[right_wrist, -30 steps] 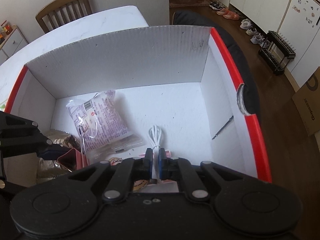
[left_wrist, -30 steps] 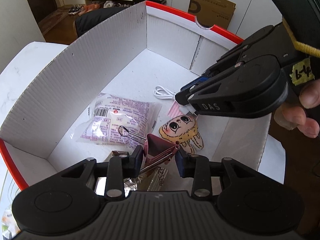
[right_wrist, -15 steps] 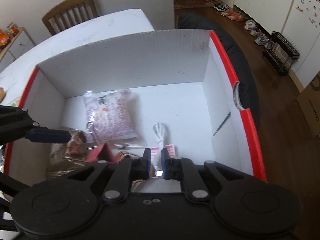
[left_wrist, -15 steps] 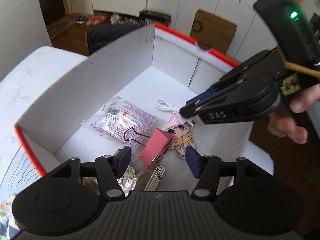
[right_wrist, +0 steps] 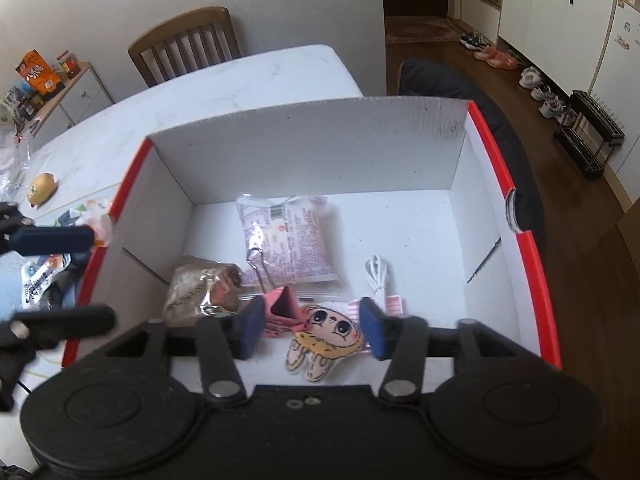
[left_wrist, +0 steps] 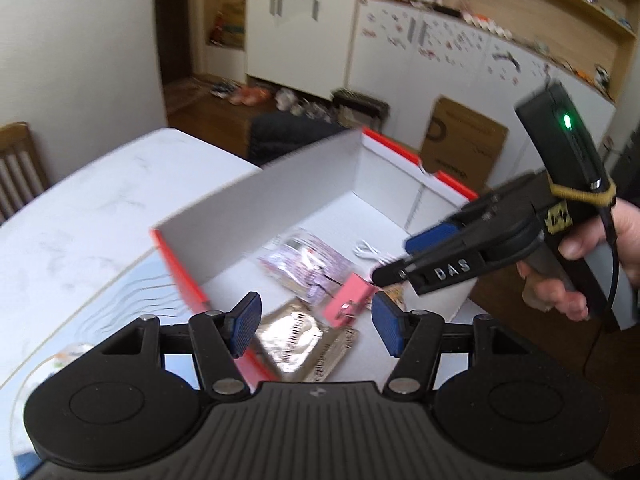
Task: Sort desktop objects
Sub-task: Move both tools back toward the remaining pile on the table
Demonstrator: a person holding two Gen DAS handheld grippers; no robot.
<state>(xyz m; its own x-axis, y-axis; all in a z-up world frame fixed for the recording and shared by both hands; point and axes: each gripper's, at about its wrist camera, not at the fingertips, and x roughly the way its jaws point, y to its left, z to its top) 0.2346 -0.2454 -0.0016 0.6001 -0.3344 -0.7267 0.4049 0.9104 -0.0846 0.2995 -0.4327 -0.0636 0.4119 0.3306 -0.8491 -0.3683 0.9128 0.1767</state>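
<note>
A white cardboard box with a red rim (right_wrist: 532, 264) (left_wrist: 180, 272) holds a pink binder clip (right_wrist: 282, 306) (left_wrist: 348, 300), a cartoon charm (right_wrist: 328, 334), a purple snack packet (right_wrist: 288, 240), a white cable (right_wrist: 376, 274) and a gold foil packet (right_wrist: 200, 288). My left gripper (left_wrist: 315, 308) hangs open above the box's near end, nothing between its pads. My right gripper (right_wrist: 311, 320) is over the charm with its jaws opening and the pads clear of it. In the left wrist view the right gripper (left_wrist: 400, 258) hovers over the box's right side.
The box sits on a white table (right_wrist: 200, 88) with a wooden chair (right_wrist: 188, 40) behind it. Left of the box lie small wrappers (right_wrist: 44, 276) and a yellow toy (right_wrist: 42, 188). A person's hand (left_wrist: 580, 272) holds the right gripper. Dark floor lies to the right.
The left gripper opened, let the pink binder clip drop into the box, then rose and drew back. The right gripper opened and lifted a little, leaving the charm on the box floor.
</note>
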